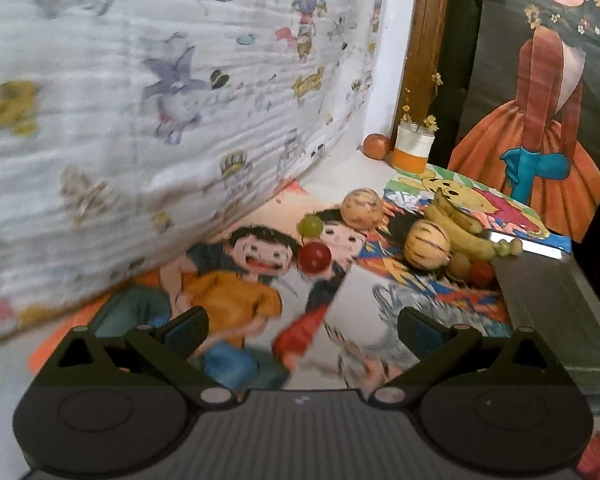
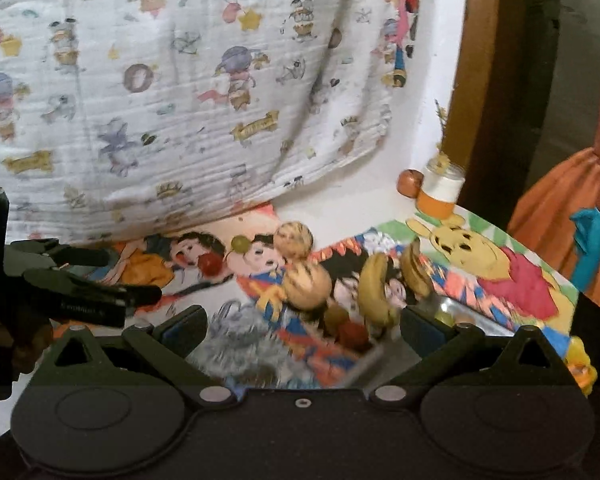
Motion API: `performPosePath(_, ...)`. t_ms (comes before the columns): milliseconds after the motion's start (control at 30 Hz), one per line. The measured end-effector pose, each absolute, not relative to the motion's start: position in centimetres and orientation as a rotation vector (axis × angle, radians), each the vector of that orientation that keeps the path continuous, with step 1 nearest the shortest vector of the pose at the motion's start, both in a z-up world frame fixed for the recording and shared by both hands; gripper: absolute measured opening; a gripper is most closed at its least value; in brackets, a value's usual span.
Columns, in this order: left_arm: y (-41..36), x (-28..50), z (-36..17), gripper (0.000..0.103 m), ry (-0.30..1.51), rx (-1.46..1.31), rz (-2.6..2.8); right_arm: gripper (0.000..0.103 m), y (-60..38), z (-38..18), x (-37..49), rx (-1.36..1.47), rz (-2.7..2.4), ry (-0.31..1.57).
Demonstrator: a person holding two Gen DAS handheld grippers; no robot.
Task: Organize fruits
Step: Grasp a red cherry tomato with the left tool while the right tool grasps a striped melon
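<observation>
Fruits (image 1: 428,244) clustered on cartoon mat (image 1: 236,296)

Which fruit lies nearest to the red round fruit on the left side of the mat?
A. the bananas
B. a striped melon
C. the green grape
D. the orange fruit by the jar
C: the green grape lies just behind the red fruit, while the bananas, both striped melons and the orange fruit lie farther away.

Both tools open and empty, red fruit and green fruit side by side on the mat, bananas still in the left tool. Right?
Not quite. The bananas lie on the mat beside a striped melon; the left tool is open and empty, per the left wrist view. The rest holds.
</observation>
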State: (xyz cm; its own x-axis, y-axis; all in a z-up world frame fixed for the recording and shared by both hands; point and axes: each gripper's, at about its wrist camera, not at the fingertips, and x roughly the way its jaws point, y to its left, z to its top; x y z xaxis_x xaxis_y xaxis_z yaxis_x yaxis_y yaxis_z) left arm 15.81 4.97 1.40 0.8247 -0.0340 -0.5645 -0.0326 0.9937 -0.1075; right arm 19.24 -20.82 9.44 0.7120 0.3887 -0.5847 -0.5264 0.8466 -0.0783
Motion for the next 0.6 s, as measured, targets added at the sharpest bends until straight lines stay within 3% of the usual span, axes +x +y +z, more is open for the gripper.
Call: performPosePath(600, 5.7, 24.9, -1.3, 0.103, 0.637, 0.003, -0.078, 0.099, -17.4, 1.9, 32.5, -0.247, 0.665, 0.683)
